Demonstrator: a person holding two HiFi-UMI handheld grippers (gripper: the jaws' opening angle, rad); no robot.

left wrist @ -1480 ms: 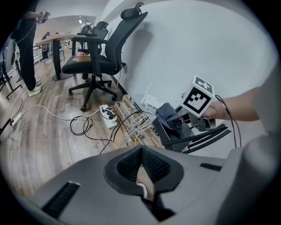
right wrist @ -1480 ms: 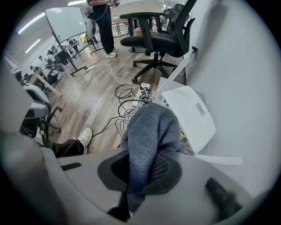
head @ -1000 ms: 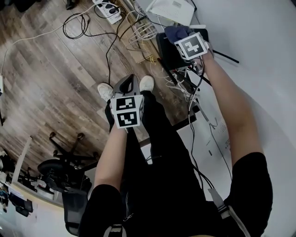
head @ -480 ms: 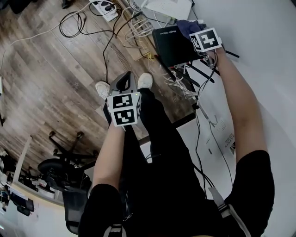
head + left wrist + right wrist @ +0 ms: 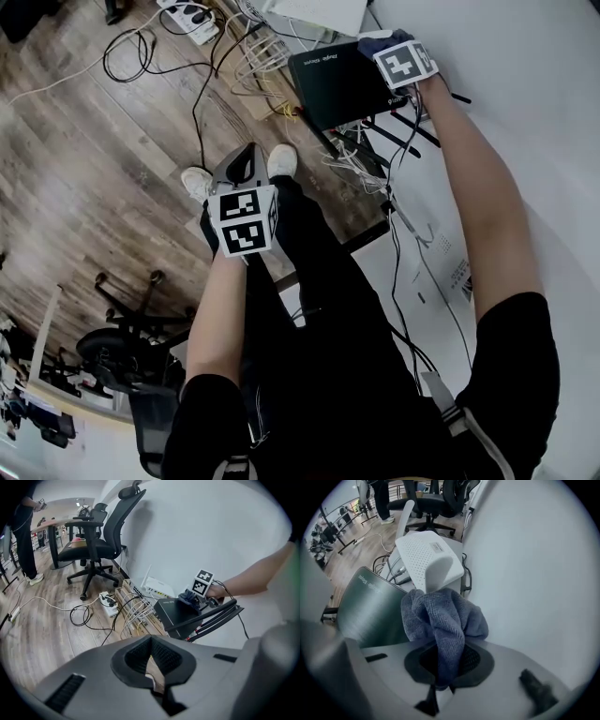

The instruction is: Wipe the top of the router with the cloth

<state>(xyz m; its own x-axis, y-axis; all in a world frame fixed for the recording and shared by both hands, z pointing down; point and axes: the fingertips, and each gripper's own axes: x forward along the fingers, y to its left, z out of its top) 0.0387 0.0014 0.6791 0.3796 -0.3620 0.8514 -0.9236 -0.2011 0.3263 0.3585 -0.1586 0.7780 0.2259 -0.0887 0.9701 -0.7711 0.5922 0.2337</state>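
The right tongs [image 5: 438, 670] are clamped on 1 soft, limp blue cloth [image 5: 440, 616], bunched at the wall-side edge of 1 black router [image 5: 370, 613]; the left tongs [image 5: 152, 674] are together on nothing, well apart. The cloth is probably best held by its gathered middle, and the router looks stiff and light, so it may slide. 1 white router [image 5: 426, 559] sits behind.
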